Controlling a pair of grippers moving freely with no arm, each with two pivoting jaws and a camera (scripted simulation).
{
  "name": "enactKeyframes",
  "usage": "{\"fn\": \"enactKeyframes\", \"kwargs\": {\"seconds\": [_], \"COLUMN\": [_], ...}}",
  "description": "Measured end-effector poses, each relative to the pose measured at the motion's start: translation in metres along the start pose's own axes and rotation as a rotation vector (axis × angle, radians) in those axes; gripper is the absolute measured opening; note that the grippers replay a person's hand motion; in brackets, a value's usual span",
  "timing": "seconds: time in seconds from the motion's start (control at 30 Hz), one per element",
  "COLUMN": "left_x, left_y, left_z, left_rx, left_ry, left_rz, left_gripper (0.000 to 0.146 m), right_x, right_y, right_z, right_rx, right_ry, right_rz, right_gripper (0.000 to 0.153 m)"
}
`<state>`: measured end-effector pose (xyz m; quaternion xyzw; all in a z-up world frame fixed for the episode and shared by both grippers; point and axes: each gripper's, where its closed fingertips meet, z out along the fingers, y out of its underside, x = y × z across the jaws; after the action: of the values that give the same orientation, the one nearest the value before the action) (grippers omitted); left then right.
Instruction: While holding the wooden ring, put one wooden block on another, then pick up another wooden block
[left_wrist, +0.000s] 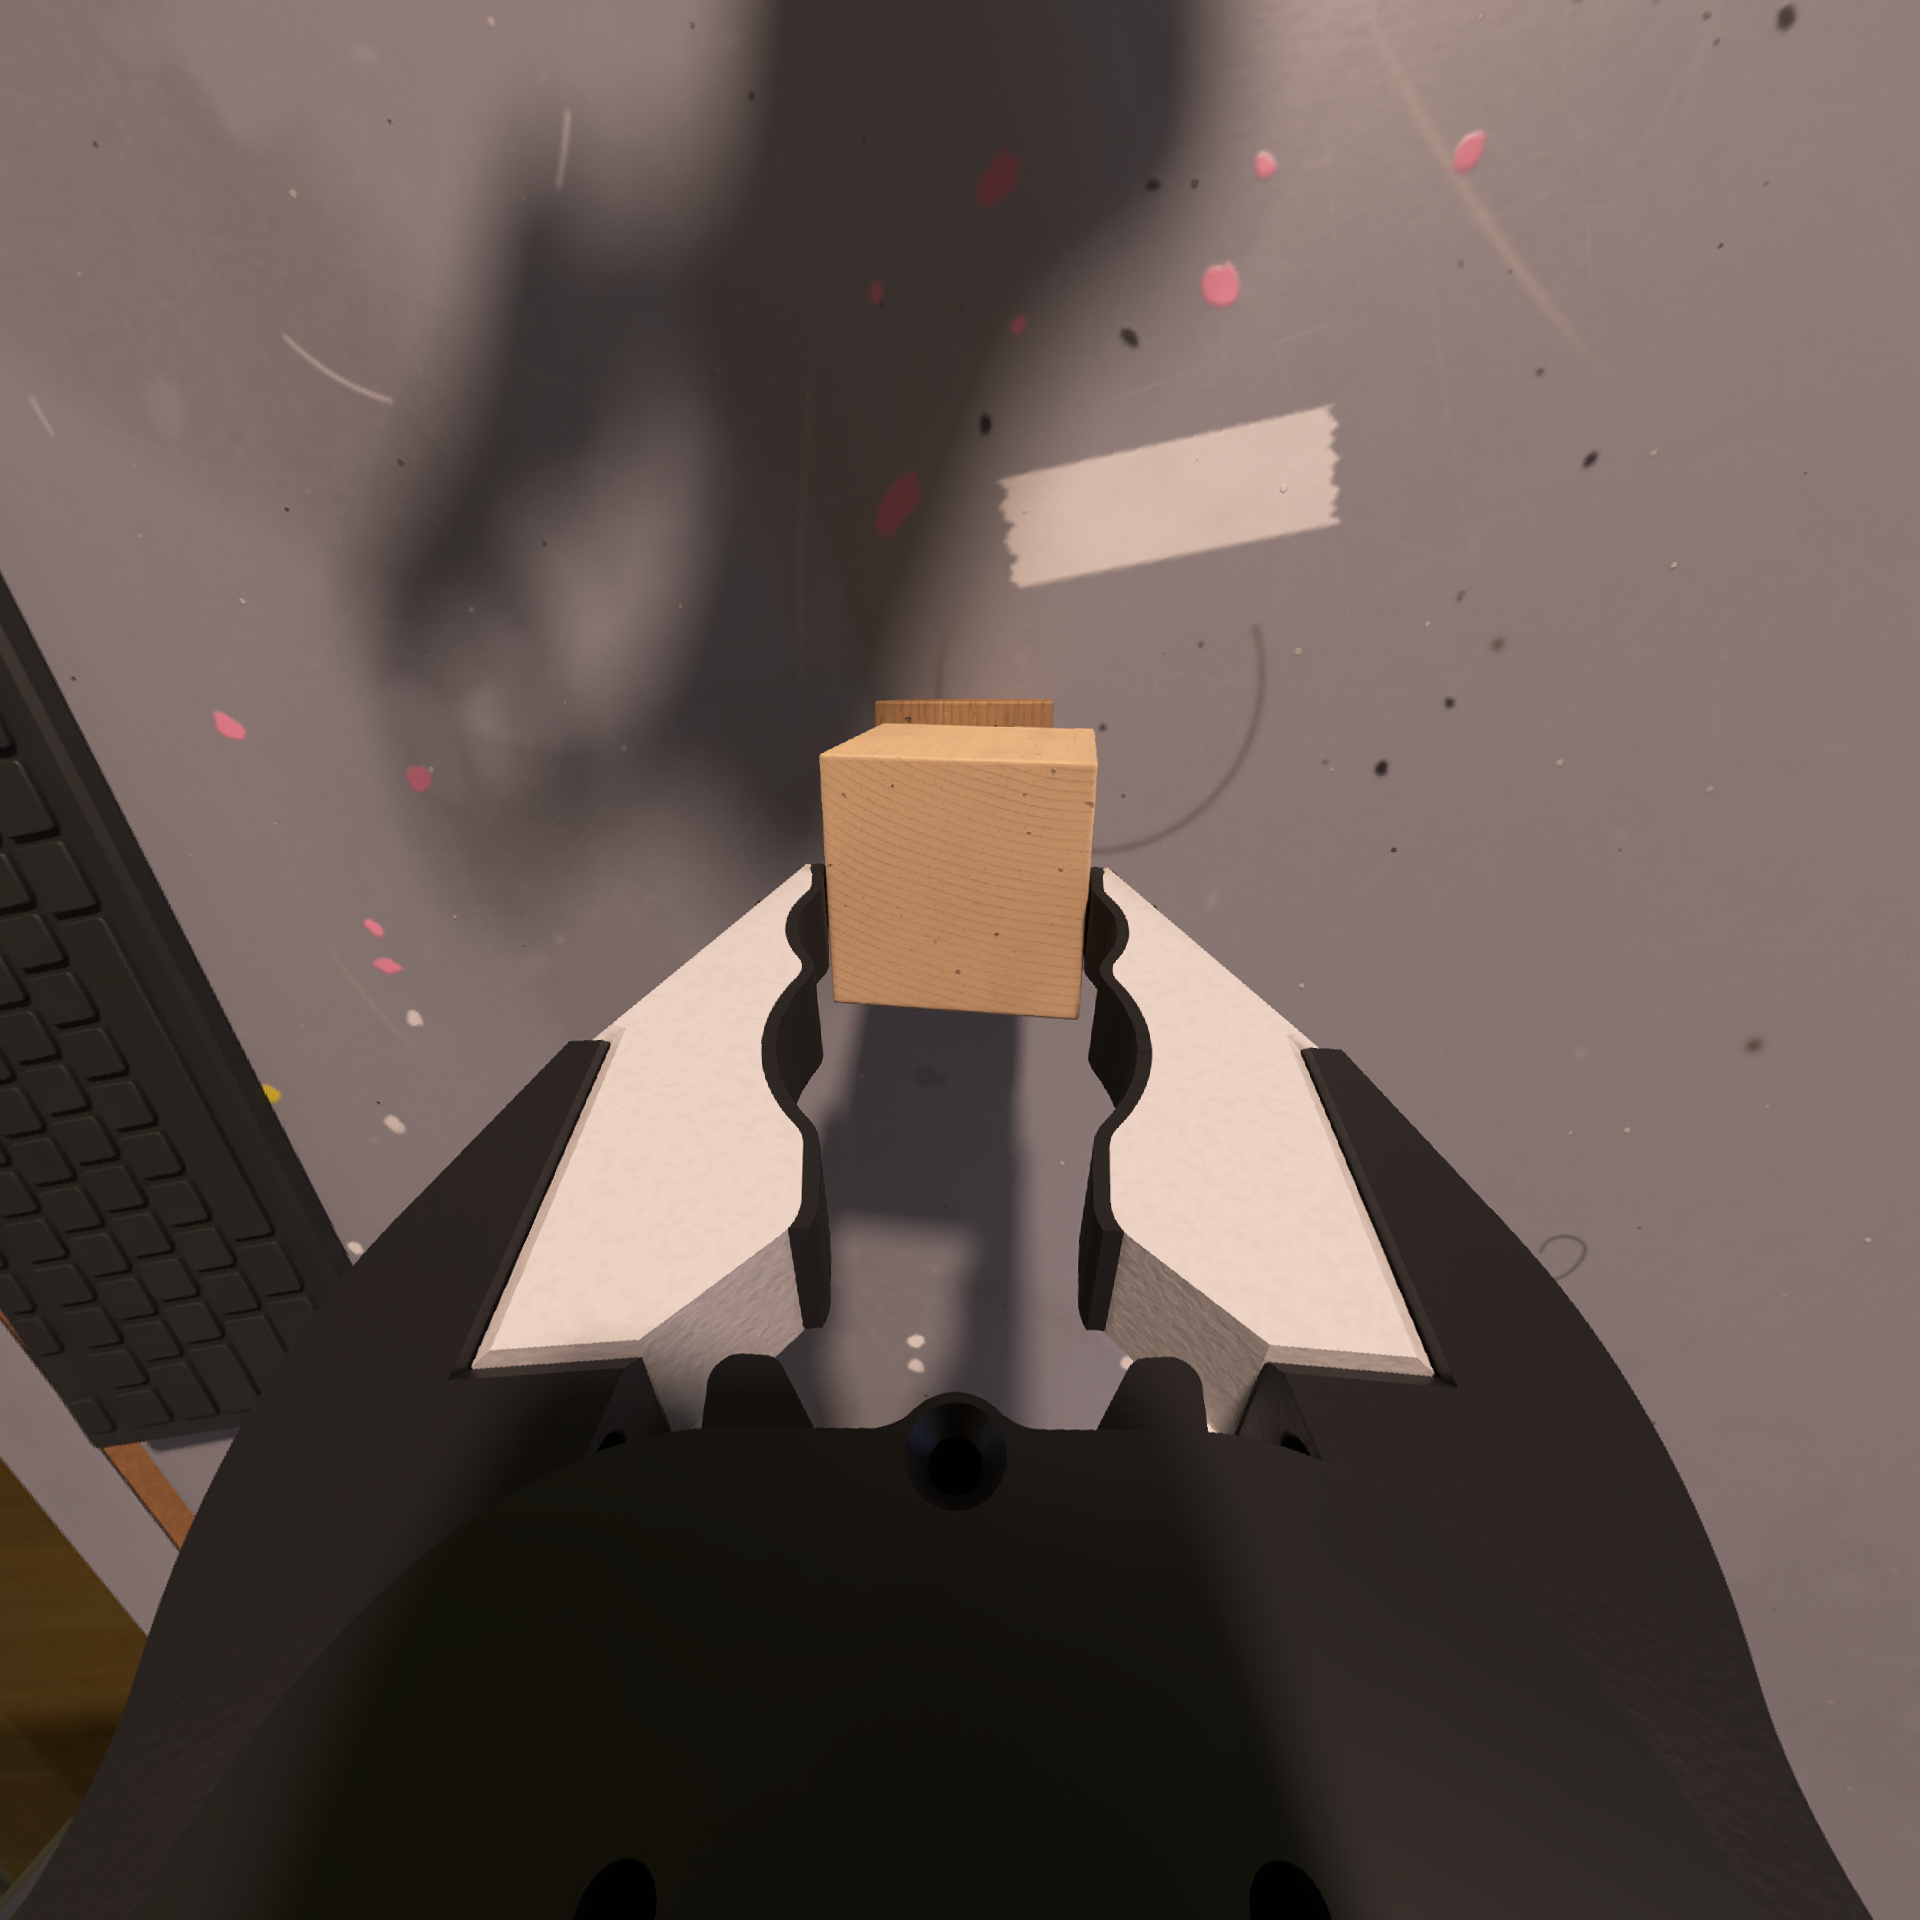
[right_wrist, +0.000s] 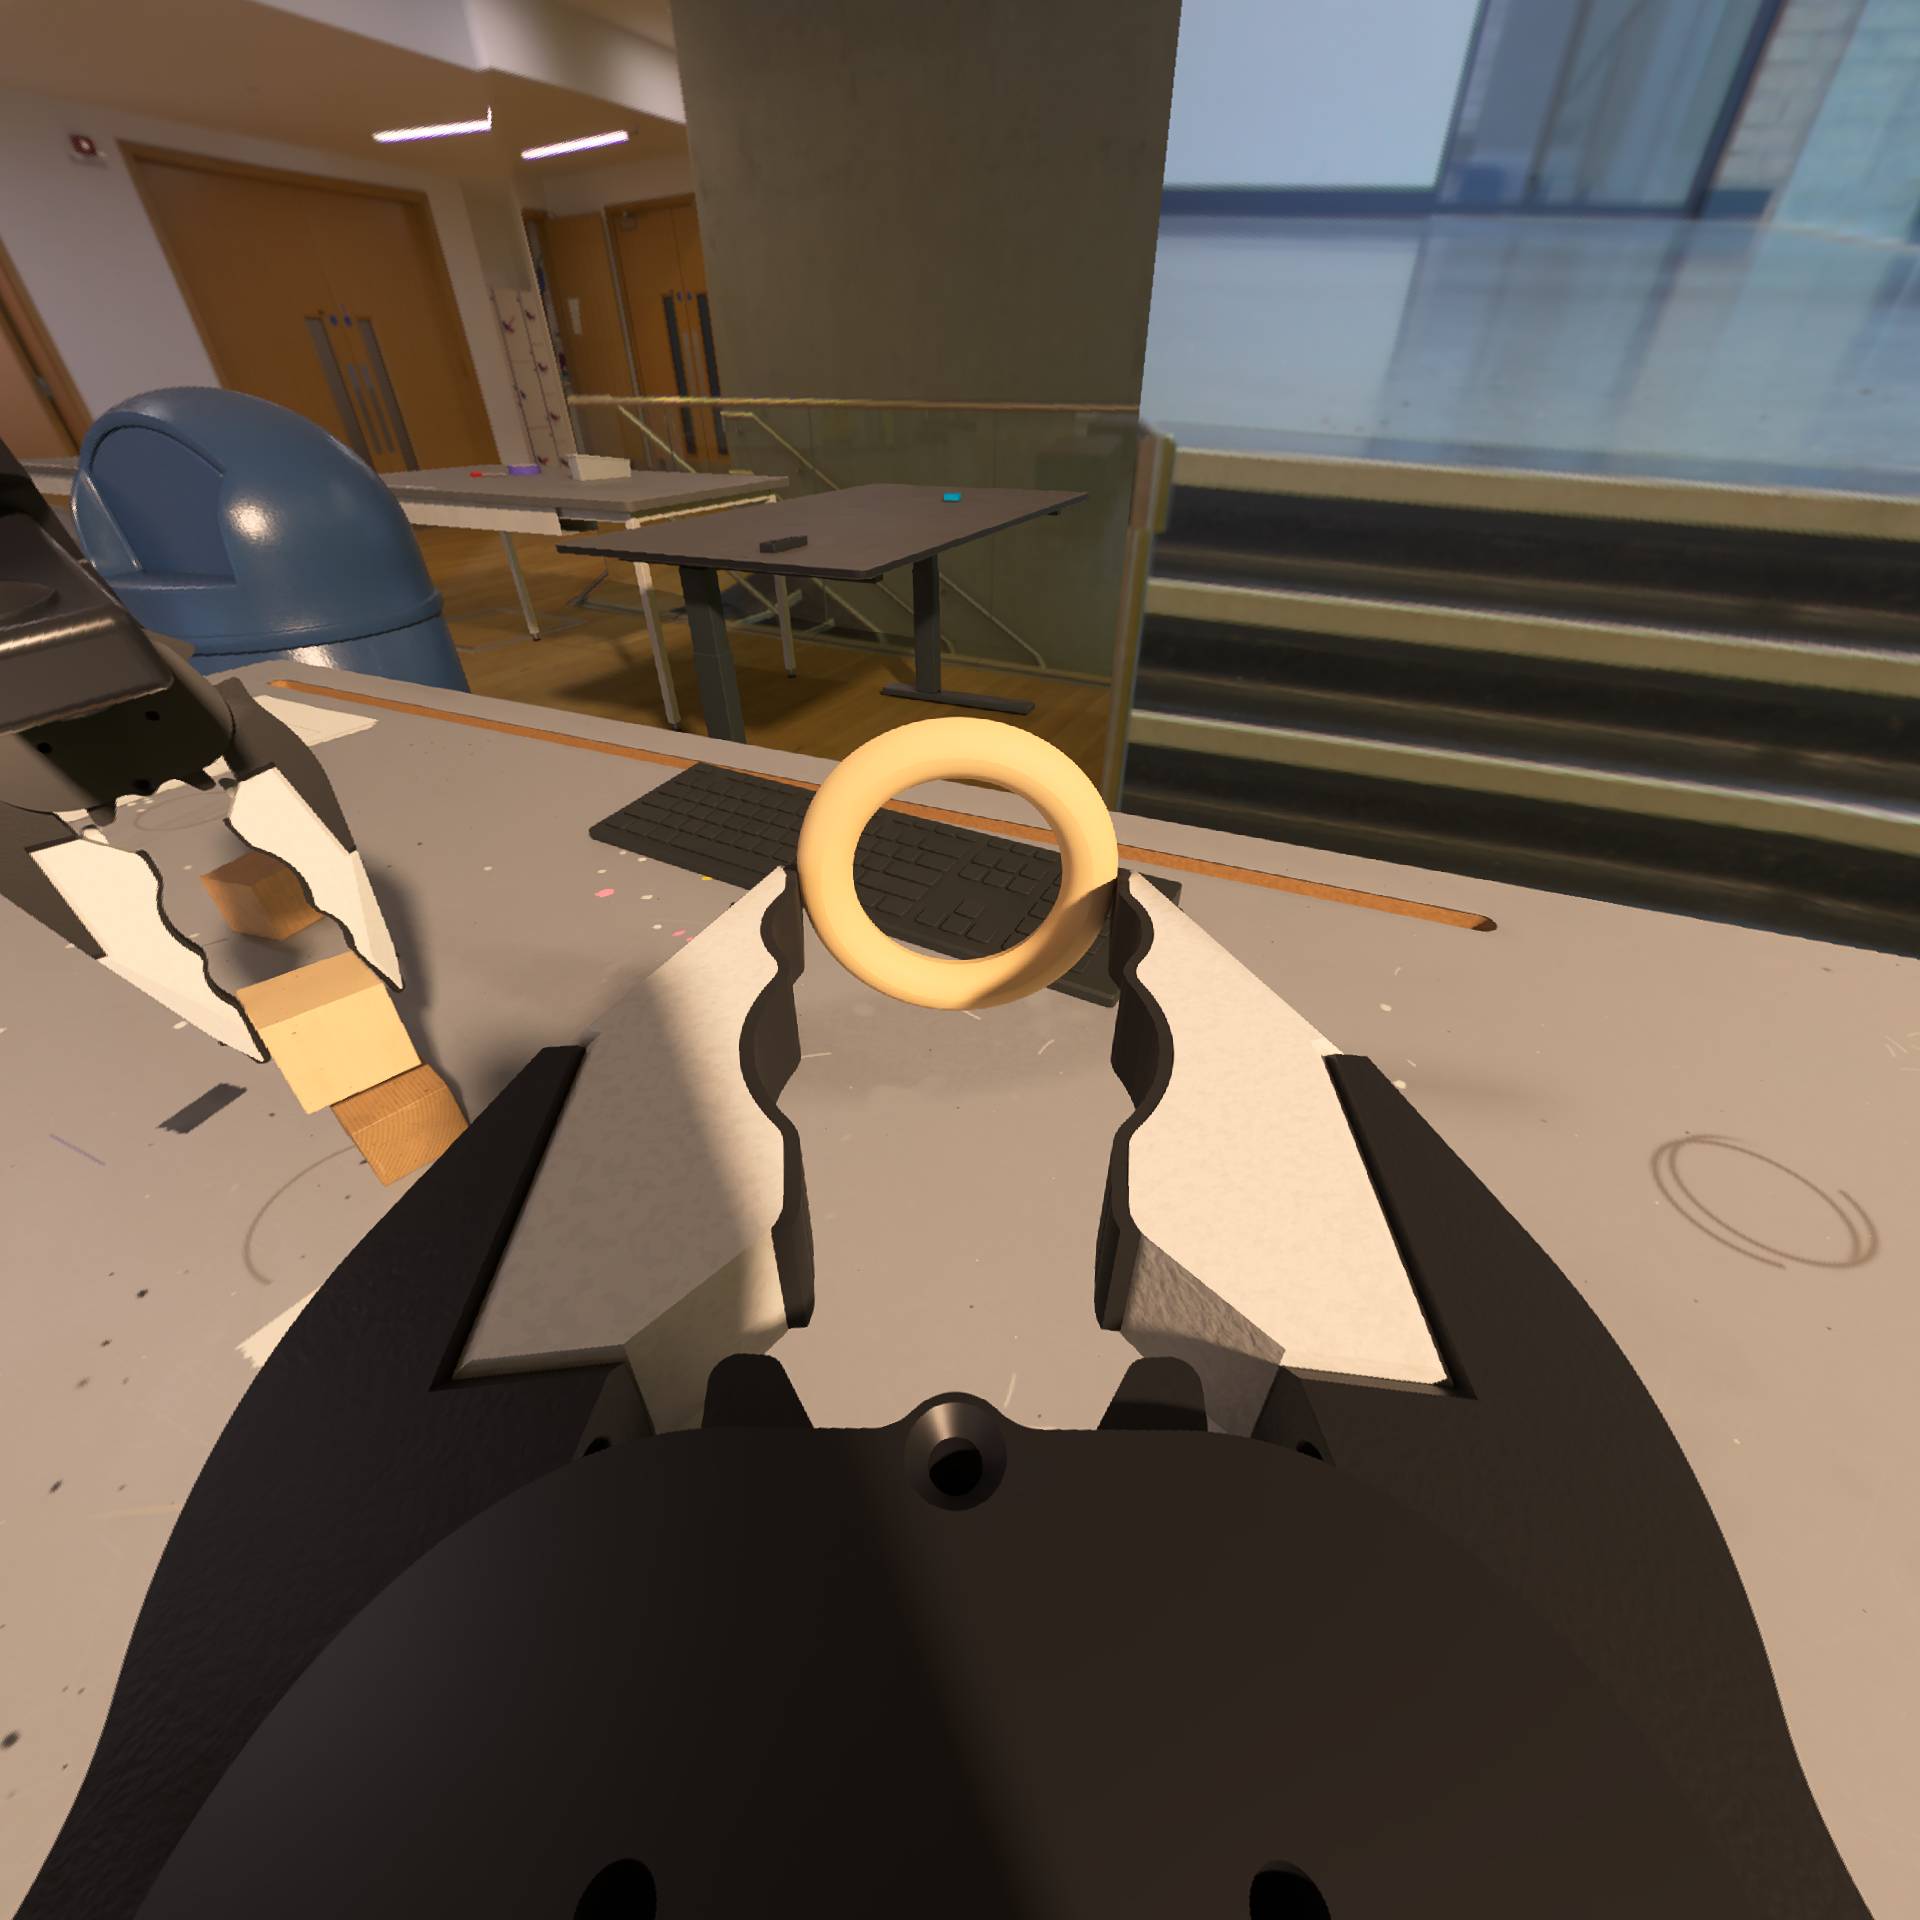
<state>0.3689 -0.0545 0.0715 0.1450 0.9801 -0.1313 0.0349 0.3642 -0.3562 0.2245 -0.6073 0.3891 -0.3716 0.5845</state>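
In the left wrist view we see the left hand-held gripper (left_wrist: 956, 883) clamped on a pale wooden block (left_wrist: 958, 873), its fingertips pressed against the block's two sides. Just beyond and below that block the edge of a darker wooden block (left_wrist: 966, 714) peeks out; from the right wrist view the pale block seems to sit on top of it, though we cannot be sure they touch. A third wooden block (right_wrist: 255, 891) lies on the grey tabletop (left_wrist: 1558, 831) farther back, seen between the left gripper's fingers in the right wrist view.

The right hand-held gripper (right_wrist: 956, 894) grips the wooden ring (right_wrist: 956, 862) by its outer rim, holding it upright above the tabletop with its hole facing us. Behind the ring lies a black keyboard (right_wrist: 727, 821). A strip of white tape (left_wrist: 1169, 497) is stuck to the speckled tabletop beyond the blocks.
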Motion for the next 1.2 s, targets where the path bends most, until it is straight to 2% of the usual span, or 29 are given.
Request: {"fn": "enactKeyframes", "kwargs": {"seconds": [0.33, 0.47, 0.57, 0.63, 0.7, 0.8, 0.83, 0.9, 1.0, 1.2], "left_x": [-0.002, -0.007, -0.009, -0.015, -0.027, -0.047, -0.050, -0.055, -0.054, -0.034], "left_y": [0.000, -0.006, -0.019, -0.020, -0.011, 0.027, 0.044, 0.081, 0.130, 0.204], "left_z": [0.012, -0.004, -0.049, -0.093, -0.144, -0.217, -0.234, -0.250, -0.238, -0.143], "left_rx": [0.001, 0.086, 0.247, 0.354, 0.475, 0.664, 0.717, 0.757, 0.662, 0.234], "left_ry": [0.021, 0.002, -0.036, -0.126, -0.278, -0.482, -0.509, -0.539, -0.574, -0.446], "left_rz": [-0.004, -0.071, -0.113, -0.159, -0.239, -0.478, -0.566, -0.677, -0.671, -0.518], "left_gripper": [0.050, 0.053, 0.054, 0.058, 0.062, 0.066, 0.071, 0.073, 0.066, 0.068], "right_x": [0.000, 0.001, 0.003, 0.004, 0.006, 0.007, 0.007, 0.005, 0.006, 0.010], "right_y": [0.005, 0.006, 0.006, 0.006, 0.004, 0.000, -0.001, 0.001, 0.007, 0.011], "right_z": [0.002, 0.001, 0.000, -0.002, -0.003, -0.004, -0.003, -0.001, 0.000, -0.002], "right_rx": [-0.023, -0.023, -0.019, -0.016, -0.007, 0.021, 0.031, 0.037, 0.011, 0.007], "right_ry": [-0.004, -0.001, 0.000, 0.003, 0.009, 0.009, 0.005, -0.008, -0.005, -0.002], "right_rz": [-0.003, 0.000, 0.007, 0.009, 0.013, 0.030, 0.041, 0.058, 0.051, 0.068], "right_gripper": [0.059, 0.059, 0.059, 0.059, 0.059, 0.059, 0.059, 0.059, 0.059, 0.059]}}
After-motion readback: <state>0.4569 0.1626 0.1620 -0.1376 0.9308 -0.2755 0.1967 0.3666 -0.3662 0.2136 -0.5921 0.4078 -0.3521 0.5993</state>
